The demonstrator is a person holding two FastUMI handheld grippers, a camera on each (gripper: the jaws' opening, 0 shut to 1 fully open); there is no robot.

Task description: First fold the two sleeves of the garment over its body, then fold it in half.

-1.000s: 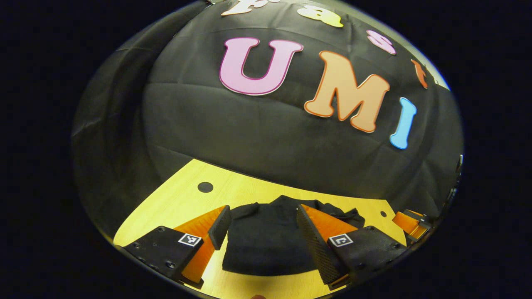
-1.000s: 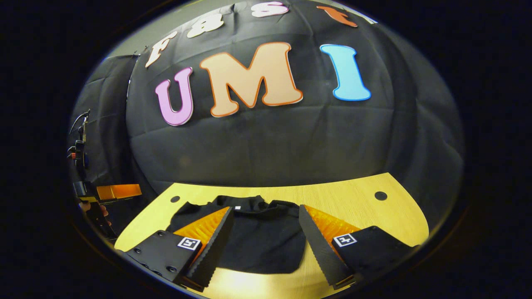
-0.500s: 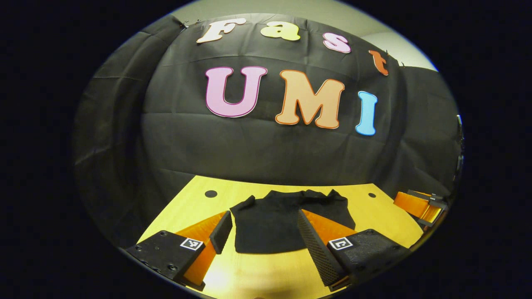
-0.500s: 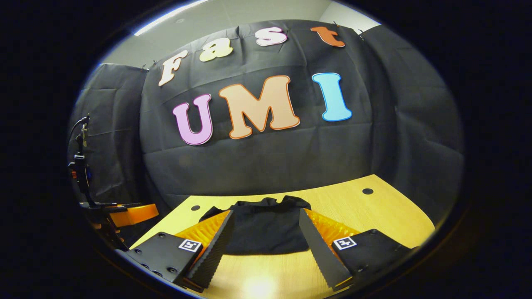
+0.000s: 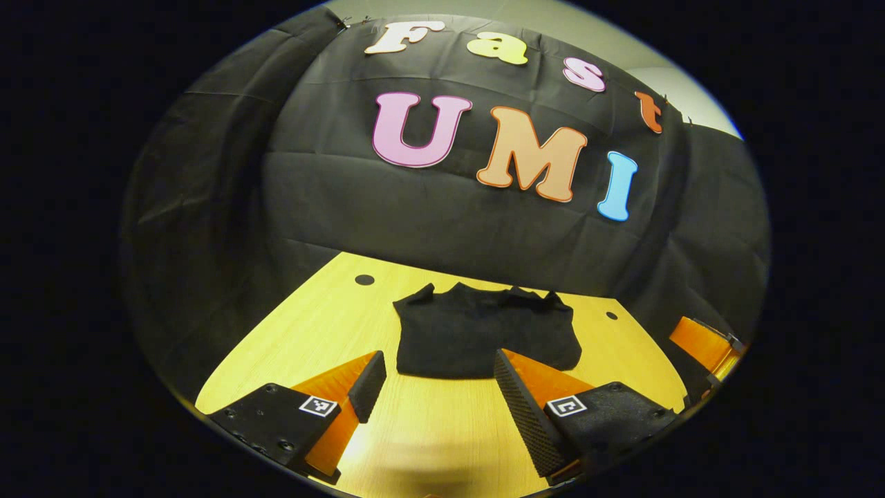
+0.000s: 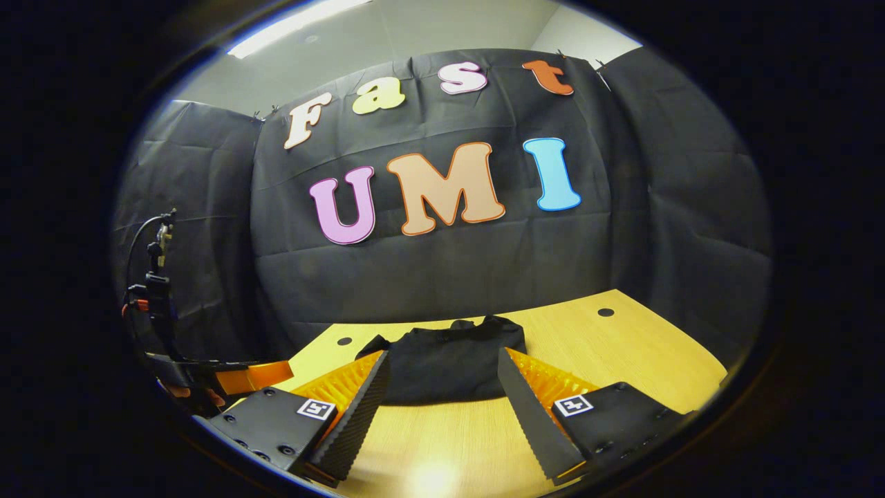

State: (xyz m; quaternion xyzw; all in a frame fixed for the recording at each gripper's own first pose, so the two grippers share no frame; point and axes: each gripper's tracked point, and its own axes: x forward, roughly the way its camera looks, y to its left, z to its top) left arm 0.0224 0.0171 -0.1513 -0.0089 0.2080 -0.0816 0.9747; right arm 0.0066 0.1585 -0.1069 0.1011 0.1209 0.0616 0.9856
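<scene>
1. Black cloth on pale wood: the garment (image 5: 484, 335) lies flat near the far middle of the table (image 5: 297, 339), a compact block wider than it is deep, with no sleeve lying out to the side.
2. My left gripper (image 5: 435, 387) is spread wide with nothing between its fingers, held back from the near hem — the cloth lies straight ahead and a little to the right of its line.
3. My right gripper (image 6: 442, 394) is likewise parted and empty; in the right gripper view the garment (image 6: 446, 360) sits dead ahead between its fingers, beyond the tips.
4. The relation that matters: the long axis runs across both grippers, near hem facing me, collar side toward the wall. Neither hand is clearly nearer.
5. My judgement — the folds look done, since the block is short and tidy. Any further half-fold would need both grippers on the near hem's corners.
6. The other gripper (image 5: 702, 342) shows at the right edge of the left gripper view.
</scene>
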